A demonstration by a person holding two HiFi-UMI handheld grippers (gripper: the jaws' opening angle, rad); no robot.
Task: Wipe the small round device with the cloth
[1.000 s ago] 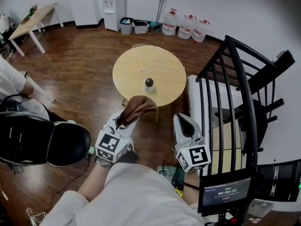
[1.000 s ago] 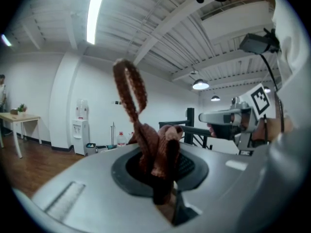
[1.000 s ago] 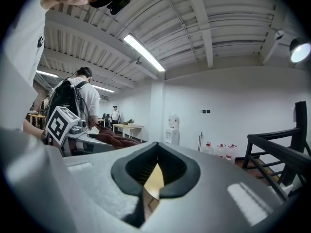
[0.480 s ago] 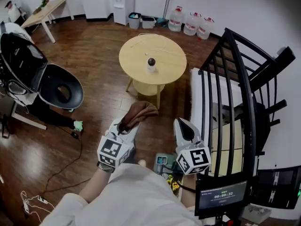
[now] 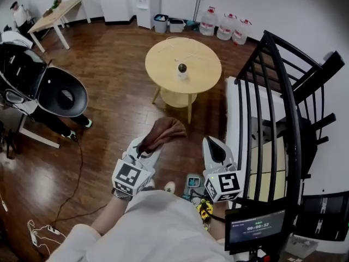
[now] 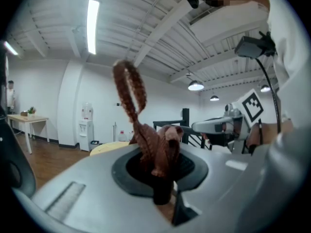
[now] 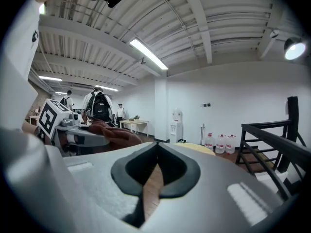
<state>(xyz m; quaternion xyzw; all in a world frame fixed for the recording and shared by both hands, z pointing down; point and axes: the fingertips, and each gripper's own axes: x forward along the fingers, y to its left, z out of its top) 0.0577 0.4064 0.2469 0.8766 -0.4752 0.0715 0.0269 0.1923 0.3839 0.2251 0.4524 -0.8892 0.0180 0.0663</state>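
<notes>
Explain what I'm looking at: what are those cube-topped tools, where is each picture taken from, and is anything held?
No robot: a person holds a two-jaw gripper, marker cube included, in each hand. The head view comes from a camera on the person's head, looking down. Each gripper view comes from a camera riding on that gripper, looking along its jaws. The left gripper is shut on a brown cloth. The right gripper is shut and empty. Ahead stands a round table carrying the small round device and a white cable.

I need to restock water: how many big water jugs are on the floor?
3, in a row right of the water dispenser: left jug, middle jug, right jug. More may be hidden.
</notes>
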